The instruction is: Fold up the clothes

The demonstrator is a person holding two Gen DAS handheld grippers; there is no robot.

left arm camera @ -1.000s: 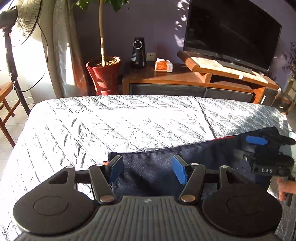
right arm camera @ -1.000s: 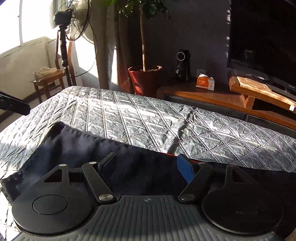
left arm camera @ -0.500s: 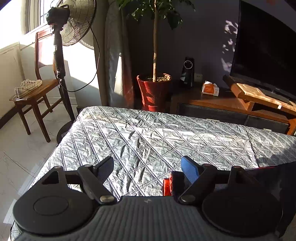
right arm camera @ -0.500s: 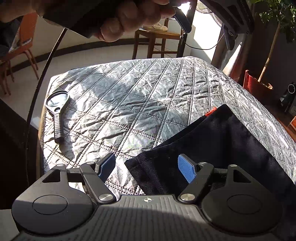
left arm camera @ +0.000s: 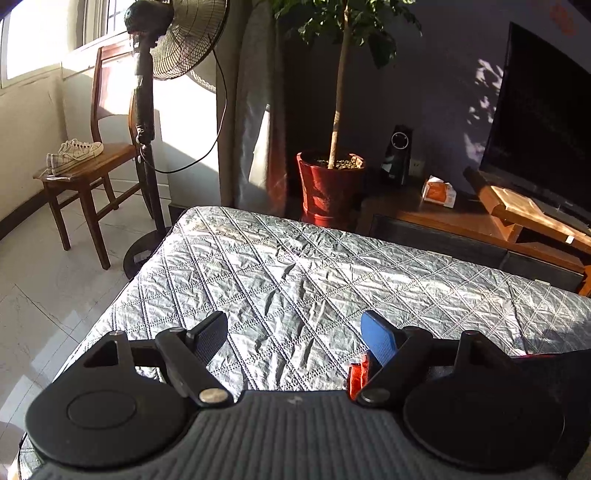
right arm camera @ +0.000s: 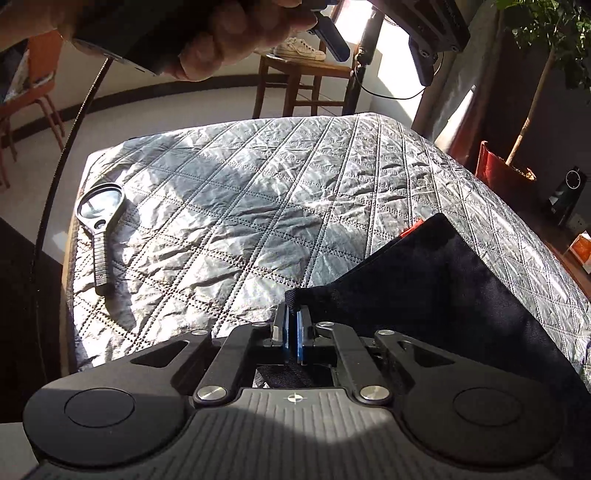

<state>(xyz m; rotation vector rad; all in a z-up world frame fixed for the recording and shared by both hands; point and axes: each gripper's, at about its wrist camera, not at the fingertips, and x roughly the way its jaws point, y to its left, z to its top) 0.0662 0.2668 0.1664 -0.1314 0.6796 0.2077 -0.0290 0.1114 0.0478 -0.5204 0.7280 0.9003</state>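
- The right gripper [right arm camera: 291,328] has its blue pads pressed together on a corner of the dark garment [right arm camera: 436,280]; a little nub of cloth pokes out above the pads.
- The left gripper [left arm camera: 295,332] is spread wide with nothing between its fingers. In the right wrist view it is seen held up high over the bed in a hand [right arm camera: 221,33].
- The garment lies on the grey quilted bedcover [right arm camera: 240,192], at the near right part of it, running away from the pinched corner toward the far right. A bit of red-orange [right arm camera: 412,231] shows at its far edge, and the left wrist view shows the same colour [left arm camera: 357,376] just by the blue right finger.
- Judged by the way it drapes and sags from the pinched corner, the cloth is soft, limp and fairly light. It looks like a woven, slightly heavy fabric, so it should not be slippery between rubber pads.
- It will not hold a shape when lifted by one point; it would hang and bunch. A second hold on another corner or along the same edge would likely keep that edge straight.
- Corners and hemmed edges seem the best places to grip, since the thicker seam gives the pads something to bite.
- Whether it already lies partly folded cannot be told; much of it is hidden behind the gripper body.
- A magnifying glass [right arm camera: 99,229] lies at the left edge of the bedcover, well apart from the garment.
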